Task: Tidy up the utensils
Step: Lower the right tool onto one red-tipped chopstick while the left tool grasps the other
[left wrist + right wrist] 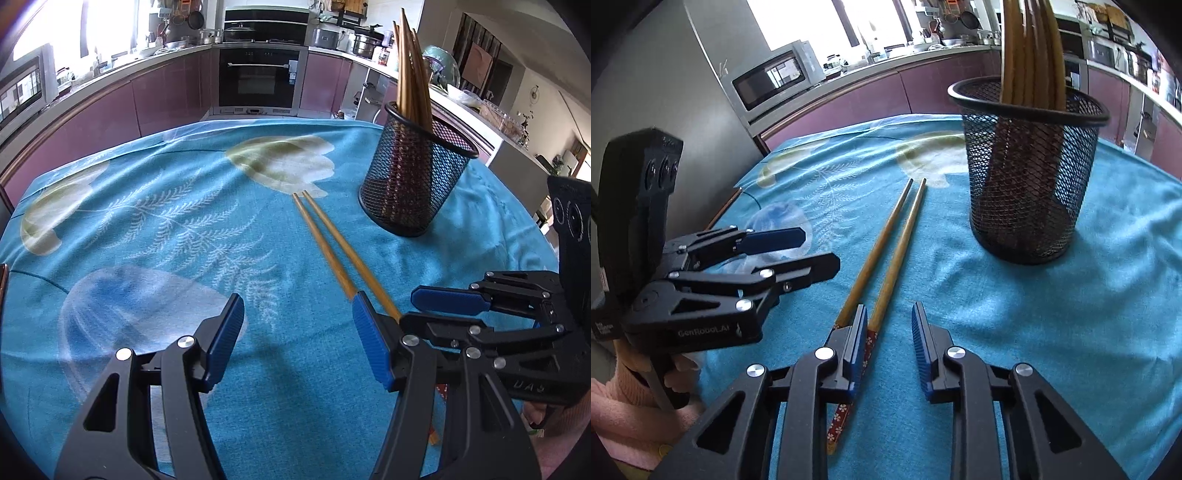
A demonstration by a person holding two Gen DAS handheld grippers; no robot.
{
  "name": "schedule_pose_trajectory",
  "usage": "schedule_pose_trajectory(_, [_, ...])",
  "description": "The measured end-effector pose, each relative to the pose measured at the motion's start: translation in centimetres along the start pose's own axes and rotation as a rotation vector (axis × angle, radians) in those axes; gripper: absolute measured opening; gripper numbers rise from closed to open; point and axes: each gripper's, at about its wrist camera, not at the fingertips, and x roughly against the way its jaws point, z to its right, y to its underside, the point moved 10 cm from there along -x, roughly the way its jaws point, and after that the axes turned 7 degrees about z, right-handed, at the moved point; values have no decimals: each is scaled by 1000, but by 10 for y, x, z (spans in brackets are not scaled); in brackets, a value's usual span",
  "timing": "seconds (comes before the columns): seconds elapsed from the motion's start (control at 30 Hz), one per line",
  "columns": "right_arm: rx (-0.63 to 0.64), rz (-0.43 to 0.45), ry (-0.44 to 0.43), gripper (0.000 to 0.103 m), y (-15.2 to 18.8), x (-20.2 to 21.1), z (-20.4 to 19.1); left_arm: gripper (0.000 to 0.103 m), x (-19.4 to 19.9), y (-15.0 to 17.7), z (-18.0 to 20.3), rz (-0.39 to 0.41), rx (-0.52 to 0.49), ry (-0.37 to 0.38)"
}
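Two loose chopsticks [886,254] are lying side by side on the cloth-covered bench [1052,314], just beside the mesh cup [1030,177] that is already holding others upright. The right hand-held gripper [890,343] is straddling one stick near its patterned end, jaws parted and not yet pinching, while the left hand-held gripper [295,332] is hanging spread and empty close by. Light, stiff and likely slick, the sticks are asking for a firm pinch near the thick ends; the cup's rim and standing sticks are crowding the way in.
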Motion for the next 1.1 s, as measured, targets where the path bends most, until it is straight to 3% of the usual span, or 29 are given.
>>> schedule_pose_trajectory(0.43, [7, -12, 8, 23, -15, -9, 10, 59, -5, 9, 21, -23, -60, 34])
schedule_pose_trajectory(0.87, [33, -10, 40, 22, -26, -22, 14, 55, -10, 13, 24, -40, -77, 16])
schedule_pose_trajectory(1.1, [17, -19, 34, 12, -21, -18, 16, 53, -12, 12, 21, -40, -66, 13])
